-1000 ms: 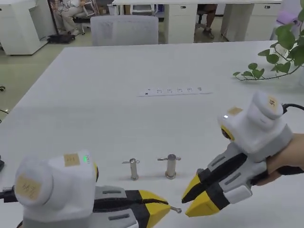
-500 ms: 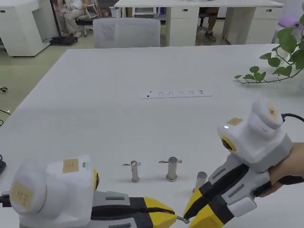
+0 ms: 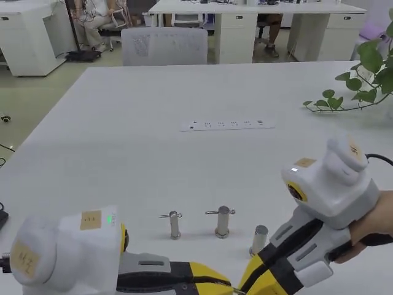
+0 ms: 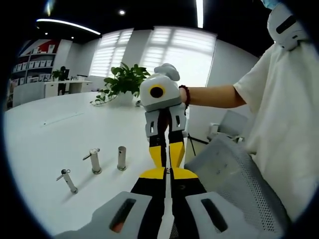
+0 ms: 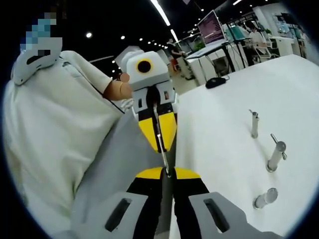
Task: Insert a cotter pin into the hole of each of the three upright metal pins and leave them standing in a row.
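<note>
Three metal pins stand upright in a row on the white table (image 3: 184, 153). The left pin (image 3: 175, 224) and middle pin (image 3: 222, 222) each carry a cotter pin through the top. The right pin (image 3: 259, 239) is bare. In front of them my left gripper (image 3: 224, 286) and right gripper (image 3: 249, 287) meet tip to tip at the near edge. In the right gripper view a thin cotter pin (image 5: 160, 142) runs from the left gripper's shut jaws to my right gripper (image 5: 168, 174), whose tips close on its end. In the left gripper view, my left gripper (image 4: 168, 172) is shut.
A white power strip (image 3: 227, 125) lies across the middle of the table. A leafy plant (image 3: 362, 74) hangs over the far right edge. A grey chair (image 3: 164, 44) stands behind the table. A hand (image 3: 377, 224) holds the right gripper.
Both grippers have drawn back toward the near edge and closed the gap between their tips. The right gripper no longer hides the bare right pin.
</note>
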Available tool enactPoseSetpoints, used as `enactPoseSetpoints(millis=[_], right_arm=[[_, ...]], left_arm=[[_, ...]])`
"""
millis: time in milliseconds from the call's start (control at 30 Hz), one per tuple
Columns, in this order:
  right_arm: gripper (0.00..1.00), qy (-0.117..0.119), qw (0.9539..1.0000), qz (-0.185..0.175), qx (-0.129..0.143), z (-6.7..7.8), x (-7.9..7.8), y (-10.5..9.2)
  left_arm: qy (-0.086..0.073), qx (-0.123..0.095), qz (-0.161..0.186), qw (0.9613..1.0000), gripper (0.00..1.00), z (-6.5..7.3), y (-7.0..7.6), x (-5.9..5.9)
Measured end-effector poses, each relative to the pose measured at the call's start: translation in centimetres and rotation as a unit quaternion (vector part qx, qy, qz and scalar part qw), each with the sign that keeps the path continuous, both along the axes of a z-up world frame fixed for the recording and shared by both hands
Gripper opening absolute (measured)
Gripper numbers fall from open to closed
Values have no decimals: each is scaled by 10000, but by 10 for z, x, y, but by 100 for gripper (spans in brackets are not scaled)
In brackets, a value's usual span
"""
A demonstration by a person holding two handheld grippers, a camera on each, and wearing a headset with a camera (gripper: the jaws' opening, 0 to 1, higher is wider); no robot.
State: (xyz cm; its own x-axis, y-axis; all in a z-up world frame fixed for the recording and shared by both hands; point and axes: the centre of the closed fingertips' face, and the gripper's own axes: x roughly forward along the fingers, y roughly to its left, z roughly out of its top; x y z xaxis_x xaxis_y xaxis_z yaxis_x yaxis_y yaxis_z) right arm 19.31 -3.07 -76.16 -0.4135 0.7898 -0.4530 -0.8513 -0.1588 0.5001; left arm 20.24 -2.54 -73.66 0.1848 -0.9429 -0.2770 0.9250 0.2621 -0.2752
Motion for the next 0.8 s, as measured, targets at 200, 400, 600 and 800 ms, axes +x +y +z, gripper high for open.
enactPoseSetpoints(millis=[200, 400, 600, 800], right_arm=[[6, -47, 10000, 81, 35, 1, -3, 0], [4, -552, 9979, 322, 52, -1, -2, 0], [3, -665, 9974, 270, -6, 0, 3, 0], [3, -799, 9964, 239, -155, -2, 7, -1]], left_arm=[[-7, 10, -21, 10000, 0, 0, -1, -1], [-40, 39, -13, 10000, 1, -2, -1, 0], [-112, 68, 110, 9999, 2, -2, 0, 5], [-149, 159, 277, 9994, 3, -6, 2, 12]])
